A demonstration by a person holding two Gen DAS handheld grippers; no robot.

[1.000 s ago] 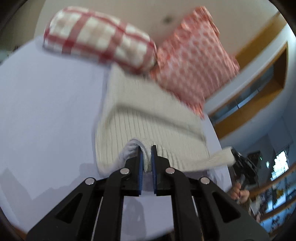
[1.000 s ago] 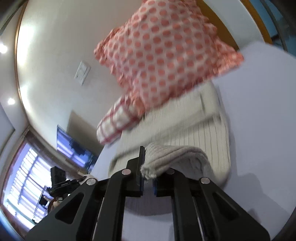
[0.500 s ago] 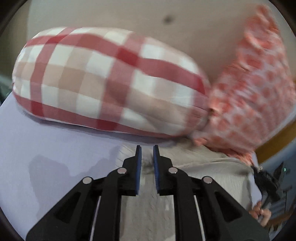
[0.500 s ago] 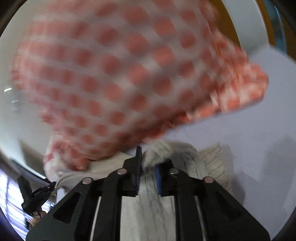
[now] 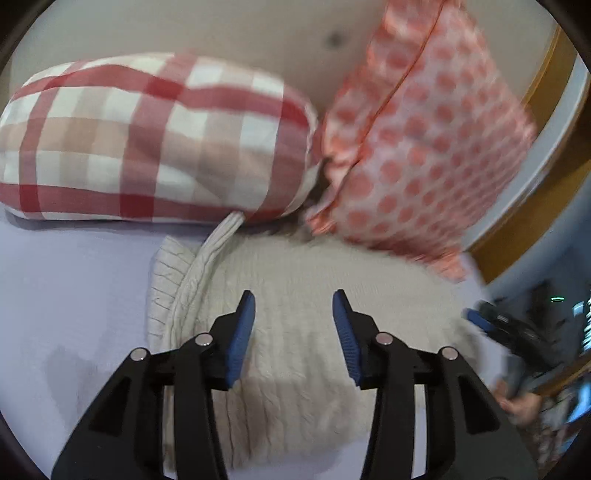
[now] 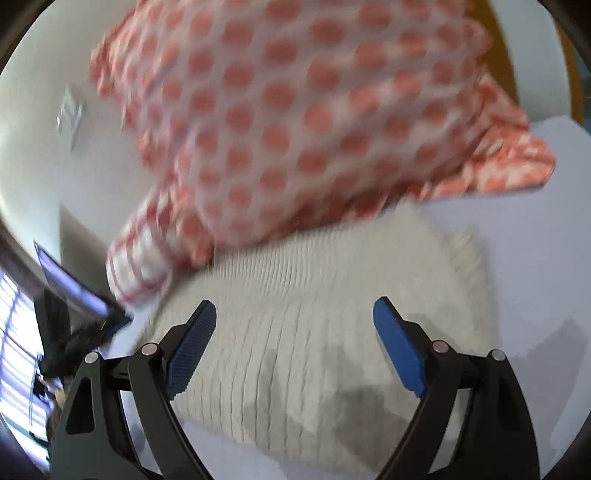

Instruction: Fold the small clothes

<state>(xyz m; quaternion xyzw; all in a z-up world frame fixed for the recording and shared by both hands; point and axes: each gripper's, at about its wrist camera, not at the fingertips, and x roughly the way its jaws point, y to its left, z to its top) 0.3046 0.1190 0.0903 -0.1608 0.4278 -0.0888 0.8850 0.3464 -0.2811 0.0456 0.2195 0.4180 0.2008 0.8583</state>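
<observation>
A lavender bed sheet (image 5: 66,295) covered the bed and carried everything else in both wrist views. At its far side, against a pale wall (image 5: 221,29), a red-and-white checked pillow (image 5: 147,140) lay on its side, touching a pink polka-dot cushion (image 5: 424,147) that stood tilted beside it; in the right wrist view the same cushion (image 6: 314,122) filled the upper frame, blurred.

A cream ribbed knit sweater (image 5: 303,332) lay folded on the sheet just in front of the two pillows, its far edge touching or tucked under them. One sleeve (image 5: 218,251) ran along the garment's left side, its cuff reaching the lower edge of the checked pillow. From the right wrist camera the sweater (image 6: 314,314) appeared as a rough rectangle with its ribs running toward the lens, the polka-dot cushion overlapping its far edge.

The left gripper (image 5: 293,306) hung over the near part of the sweater with its blue-padded fingers (image 5: 240,332) spread wide and gripping nothing. The right gripper (image 6: 293,317) was likewise poised above the garment, its fingers (image 6: 399,350) parted even wider and empty; shadows of the tool fell on the knit below.

At the right edge of the left view, the other gripper's dark body (image 5: 517,332) showed, blurred, beyond the bed's edge.
</observation>
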